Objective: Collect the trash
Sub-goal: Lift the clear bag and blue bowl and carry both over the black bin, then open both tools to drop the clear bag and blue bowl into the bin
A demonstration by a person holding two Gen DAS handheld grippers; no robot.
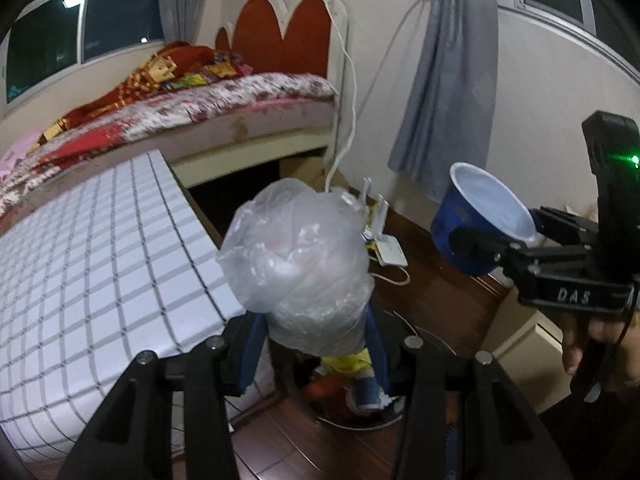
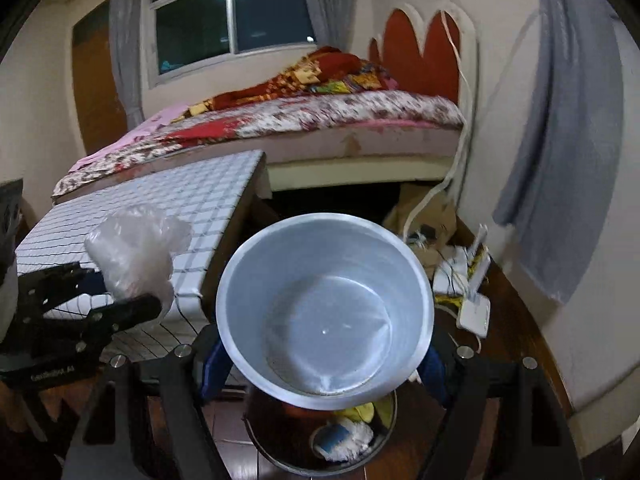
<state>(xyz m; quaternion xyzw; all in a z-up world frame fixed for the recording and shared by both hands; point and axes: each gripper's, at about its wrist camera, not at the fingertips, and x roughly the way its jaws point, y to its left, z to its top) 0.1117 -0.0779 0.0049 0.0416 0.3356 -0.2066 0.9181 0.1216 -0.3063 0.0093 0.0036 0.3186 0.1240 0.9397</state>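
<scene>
My left gripper (image 1: 314, 344) is shut on a crumpled clear plastic bag (image 1: 298, 264) and holds it in the air above a round trash bin (image 1: 352, 412) on the floor. My right gripper (image 2: 324, 368) is shut on an empty blue paper cup with a white inside (image 2: 326, 308), held over the same bin (image 2: 320, 440). The bin holds yellow, orange, blue and white scraps. In the left wrist view the cup (image 1: 482, 222) and right gripper (image 1: 476, 242) are at the right. In the right wrist view the bag (image 2: 134, 254) and left gripper (image 2: 128, 308) are at the left.
A table with a white checked cover (image 1: 92, 264) stands at the left, next to the bin. A bed (image 1: 180, 112) is behind it. A white router and cables (image 1: 384, 244) lie on the wooden floor by the wall. A grey curtain (image 1: 452, 80) hangs at the right.
</scene>
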